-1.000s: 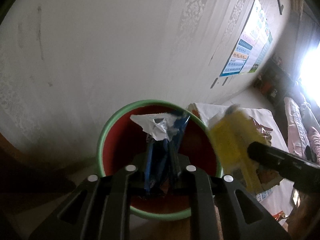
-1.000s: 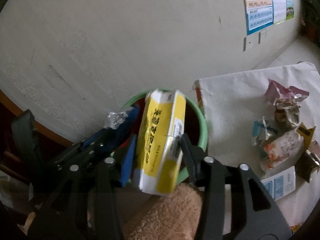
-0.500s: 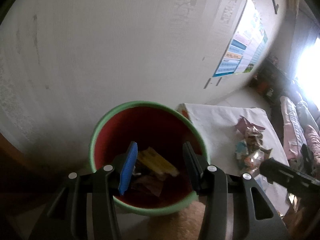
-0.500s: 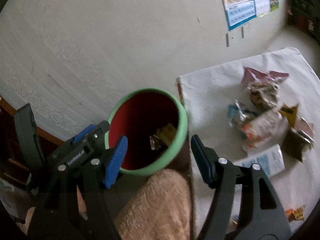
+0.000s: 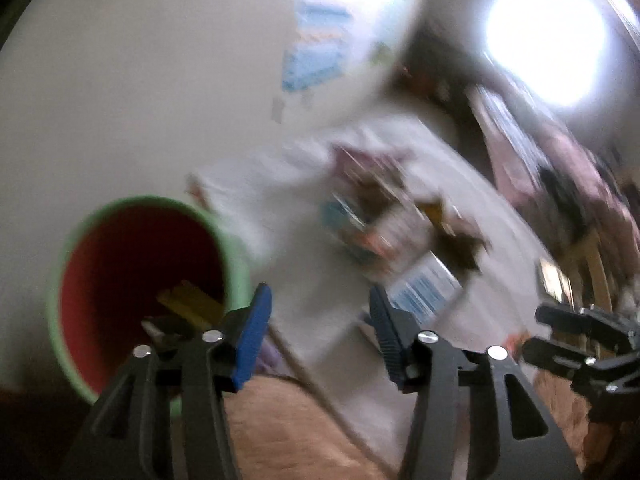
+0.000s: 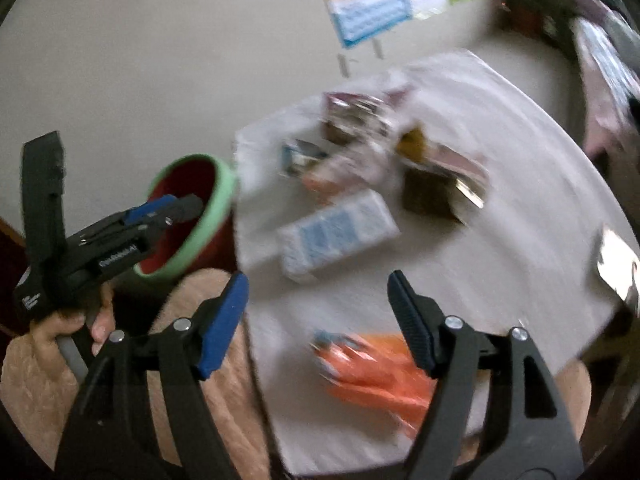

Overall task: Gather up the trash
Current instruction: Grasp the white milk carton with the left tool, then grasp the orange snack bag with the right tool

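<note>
Both your wrist cameras angle down from close above, sharing the green bin (image 5: 140, 280) (image 6: 192, 216) and white cloth (image 5: 304, 256) (image 6: 520, 208).

Green-rimmed red bin (image 6: 218, 196), white cloth (image 6: 500, 240), blue-and-white carton (image 6: 340, 232), orange wrapper (image 6: 372, 364).

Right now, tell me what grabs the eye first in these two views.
The bin, green-rimmed and red inside, stands at the left by the white cloth. A heap of wrappers crowds the cloth's middle, a white and blue carton just below it and an orange wrapper nearest. Both the left gripper and right gripper are opening, empty.
</note>
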Demonstrator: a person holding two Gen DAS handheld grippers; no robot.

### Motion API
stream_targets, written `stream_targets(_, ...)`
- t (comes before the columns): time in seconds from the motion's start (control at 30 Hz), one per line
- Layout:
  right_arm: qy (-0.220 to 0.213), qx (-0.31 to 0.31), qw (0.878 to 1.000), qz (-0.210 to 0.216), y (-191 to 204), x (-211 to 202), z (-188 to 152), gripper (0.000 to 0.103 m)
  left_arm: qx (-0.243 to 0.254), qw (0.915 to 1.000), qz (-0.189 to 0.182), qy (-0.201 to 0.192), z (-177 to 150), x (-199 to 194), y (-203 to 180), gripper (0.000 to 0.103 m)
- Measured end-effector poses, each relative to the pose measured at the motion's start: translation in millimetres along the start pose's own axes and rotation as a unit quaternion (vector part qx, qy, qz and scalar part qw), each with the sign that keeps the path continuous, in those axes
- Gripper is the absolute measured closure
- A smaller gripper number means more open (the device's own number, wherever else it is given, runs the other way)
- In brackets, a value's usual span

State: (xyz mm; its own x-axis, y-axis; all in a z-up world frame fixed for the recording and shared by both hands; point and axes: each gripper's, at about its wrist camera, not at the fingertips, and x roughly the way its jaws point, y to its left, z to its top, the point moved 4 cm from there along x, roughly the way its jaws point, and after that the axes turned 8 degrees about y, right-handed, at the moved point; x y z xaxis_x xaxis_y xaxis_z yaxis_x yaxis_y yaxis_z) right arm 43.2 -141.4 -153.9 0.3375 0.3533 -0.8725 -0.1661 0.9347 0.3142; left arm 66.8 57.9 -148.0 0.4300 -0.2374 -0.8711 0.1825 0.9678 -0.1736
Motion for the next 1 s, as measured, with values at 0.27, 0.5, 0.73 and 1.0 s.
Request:
stream_targets(0.27,-0.004,0.074,0.997,0.003,-58,-17,-27,0.033,0.121,0.9883,-0.02,0.091,8,65,-77,0.043)
stream_targets(0.5,-0.006,0.101,0.995,0.023,-78,-19,-42,0.033,0.21,0.9655,0.031,0.151,12,105,-110,0.038)
stream_targets(0.73,-0.007,0.123,0.992,0.035,-95,-19,-46,0.033,0.198,0.957,0.043,0.207,13,133,-98,0.034)
stream_targets(1.0,0.015,0.127,0.991,0.031,-103,-8,-51,0.032,0.204,0.9647,0.05,0.158,6,113,-107,0.047)
